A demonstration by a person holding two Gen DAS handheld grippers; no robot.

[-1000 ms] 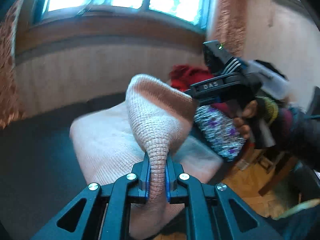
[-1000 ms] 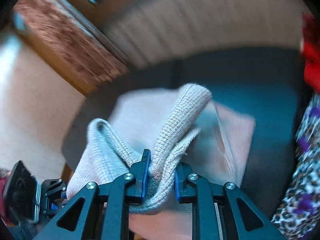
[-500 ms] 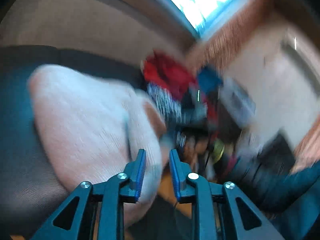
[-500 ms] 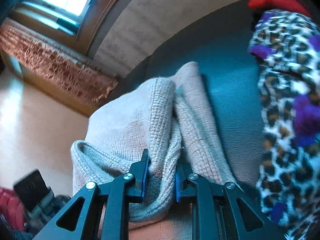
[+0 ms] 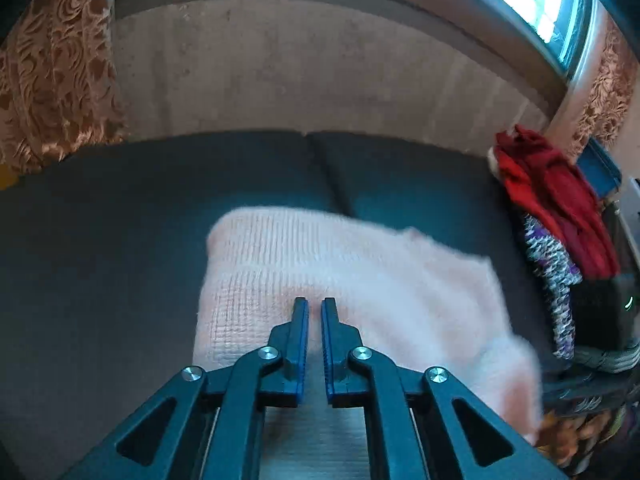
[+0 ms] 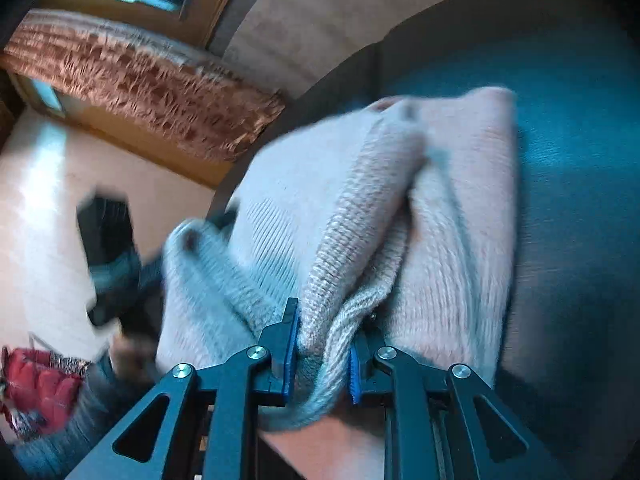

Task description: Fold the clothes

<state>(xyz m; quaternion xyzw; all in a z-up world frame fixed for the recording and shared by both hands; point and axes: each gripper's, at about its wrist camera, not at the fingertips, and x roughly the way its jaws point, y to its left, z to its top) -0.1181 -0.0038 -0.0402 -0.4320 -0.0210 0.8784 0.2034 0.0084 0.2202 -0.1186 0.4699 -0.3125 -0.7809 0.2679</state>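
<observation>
A pale pink knitted sweater [image 5: 360,276] lies folded on a dark sofa seat [image 5: 120,220]. My left gripper [image 5: 315,304] hovers over the sweater's near edge with its jaws almost together and nothing between them. In the right wrist view my right gripper [image 6: 326,320] is shut on a bunched ribbed fold of the same sweater [image 6: 360,216], which spreads away from the jaws across the seat [image 6: 580,160].
A pile of clothes with a red garment [image 5: 552,192] and a patterned one [image 5: 556,276] sits at the sofa's right end. The sofa backrest [image 5: 300,72] rises behind. The other handheld gripper [image 6: 108,256] shows blurred at left in the right wrist view.
My left gripper let go of the sweater fold, swung away, then came back over the sweater with jaws nearly closed and empty. My right gripper kept its hold and laid the fold lower on the seat.
</observation>
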